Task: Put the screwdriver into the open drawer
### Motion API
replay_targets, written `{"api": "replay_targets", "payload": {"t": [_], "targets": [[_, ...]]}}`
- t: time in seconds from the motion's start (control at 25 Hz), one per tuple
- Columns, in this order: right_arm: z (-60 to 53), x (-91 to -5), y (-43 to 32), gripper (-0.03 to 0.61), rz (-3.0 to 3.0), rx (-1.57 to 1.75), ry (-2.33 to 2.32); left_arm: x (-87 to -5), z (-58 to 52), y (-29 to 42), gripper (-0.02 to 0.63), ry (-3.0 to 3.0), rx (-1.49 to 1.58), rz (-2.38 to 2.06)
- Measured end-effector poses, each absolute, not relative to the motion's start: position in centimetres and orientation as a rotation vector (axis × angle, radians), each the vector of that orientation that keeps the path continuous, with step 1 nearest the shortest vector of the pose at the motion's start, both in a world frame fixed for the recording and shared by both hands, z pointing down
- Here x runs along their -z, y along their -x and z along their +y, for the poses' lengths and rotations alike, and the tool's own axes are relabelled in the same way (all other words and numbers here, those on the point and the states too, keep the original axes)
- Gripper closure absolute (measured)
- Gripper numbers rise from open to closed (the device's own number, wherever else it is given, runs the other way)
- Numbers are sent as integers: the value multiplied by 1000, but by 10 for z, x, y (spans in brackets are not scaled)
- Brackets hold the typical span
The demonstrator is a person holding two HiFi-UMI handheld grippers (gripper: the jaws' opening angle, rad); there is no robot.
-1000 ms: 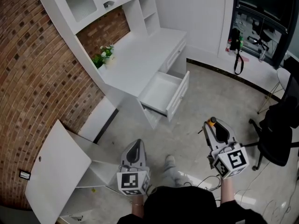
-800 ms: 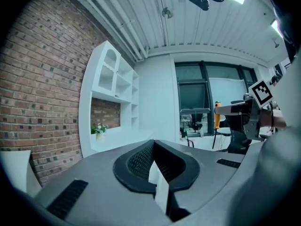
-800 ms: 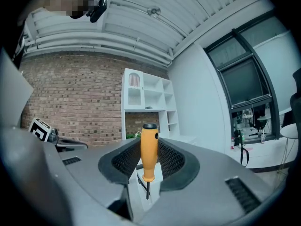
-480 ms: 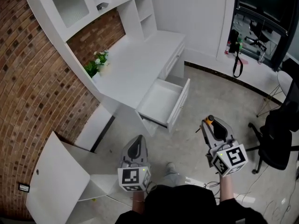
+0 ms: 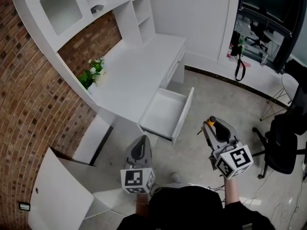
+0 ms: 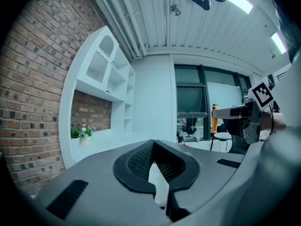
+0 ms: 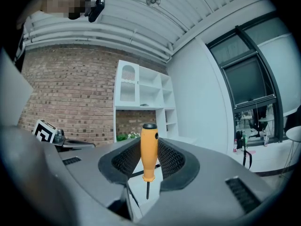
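Desk (image 5: 139, 66): white, set along the brick wall (image 5: 29, 104).
Desk top: potted plant (image 5: 91, 75) at the wall-side edge.
Front edge: drawer (image 5: 165, 111) pulled out.
Floor (image 5: 216, 99): grey; office chair (image 5: 283, 143) stands on it, well apart from the desk.

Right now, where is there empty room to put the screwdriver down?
The open drawer looks bare inside. The desktop is bare too, between the shelves and the drawer; only the plant corner by the brick wall is taken.
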State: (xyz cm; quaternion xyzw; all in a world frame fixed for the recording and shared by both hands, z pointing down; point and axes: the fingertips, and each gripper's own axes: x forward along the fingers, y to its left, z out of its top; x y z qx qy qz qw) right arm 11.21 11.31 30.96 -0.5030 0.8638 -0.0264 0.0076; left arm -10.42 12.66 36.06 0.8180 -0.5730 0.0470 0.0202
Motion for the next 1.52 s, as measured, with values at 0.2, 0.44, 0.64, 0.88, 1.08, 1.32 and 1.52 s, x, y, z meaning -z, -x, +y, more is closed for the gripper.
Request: {"api": "replay_targets", "payload": {"t": [0.2, 0.44, 0.64, 0.88, 1.08, 1.32, 1.52], "targets": [[93, -314, -106, 463, 2689, 98, 1581, -365, 105, 107, 604, -2557, -148, -1740], [72, -319, -99, 463, 2695, 127, 1567, -371, 91, 111, 605, -2543, -156, -1730], [53, -323, -88, 463, 2730, 151, 1526, -379, 77, 117, 605, -2517, -164, -1724], [15, -328, -89, 463, 2760, 179, 1480, -388, 51, 114, 606, -2471, -184, -1751], [-34, -331, -89, 463, 2792, 212, 1416, -390, 12, 112, 604, -2426, -195, -1795], [-97, -334, -86, 463, 2852, 237, 1315, -386, -36, 101, 605, -2360, -167, -1857], [-138, -345, -83, 463, 2908, 294, 1225, -402, -61, 94, 604, -2297, -214, -1874]]}}
